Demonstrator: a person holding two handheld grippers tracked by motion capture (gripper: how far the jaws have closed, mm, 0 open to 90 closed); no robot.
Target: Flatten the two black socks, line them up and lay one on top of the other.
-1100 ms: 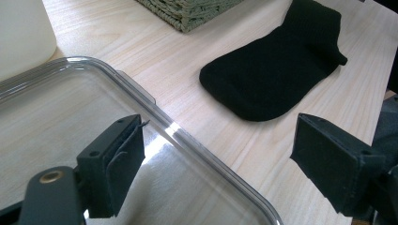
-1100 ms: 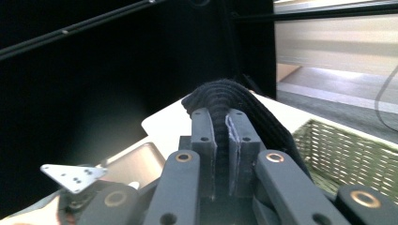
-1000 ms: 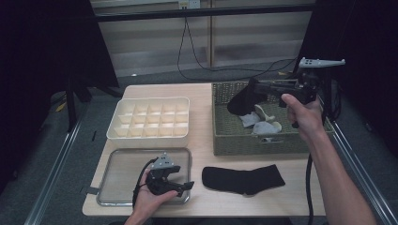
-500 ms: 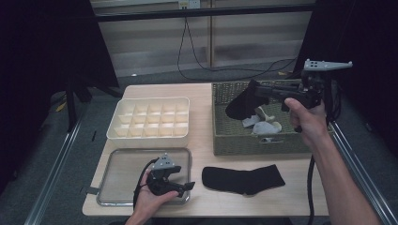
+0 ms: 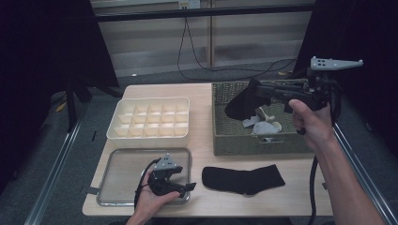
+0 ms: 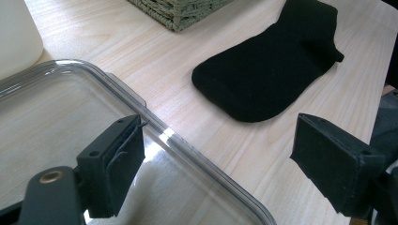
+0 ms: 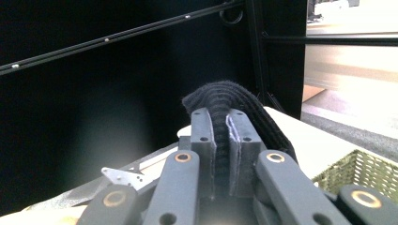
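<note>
My right gripper (image 5: 257, 90) is raised above the woven basket (image 5: 234, 140) and is shut on a black sock (image 5: 239, 105) that hangs from its jaws. In the right gripper view the sock (image 7: 220, 101) is pinched between the two closed pads. A second black sock (image 5: 244, 178) lies flat on the table near the front edge; the left gripper view shows that sock (image 6: 272, 70) beyond the jaws. My left gripper (image 5: 185, 186) rests low at the right edge of the clear tray (image 5: 117, 178), open, with nothing between its fingers (image 6: 112, 164).
A cream divided organiser box (image 5: 150, 119) stands at the back left of the table. Pale socks (image 5: 265, 126) lie inside the basket. A cable trails from the right gripper down past the table's right edge. Dark frames surround the table.
My right gripper has lifted the black sock higher and a little to the right above the basket. The left gripper has kept still.
</note>
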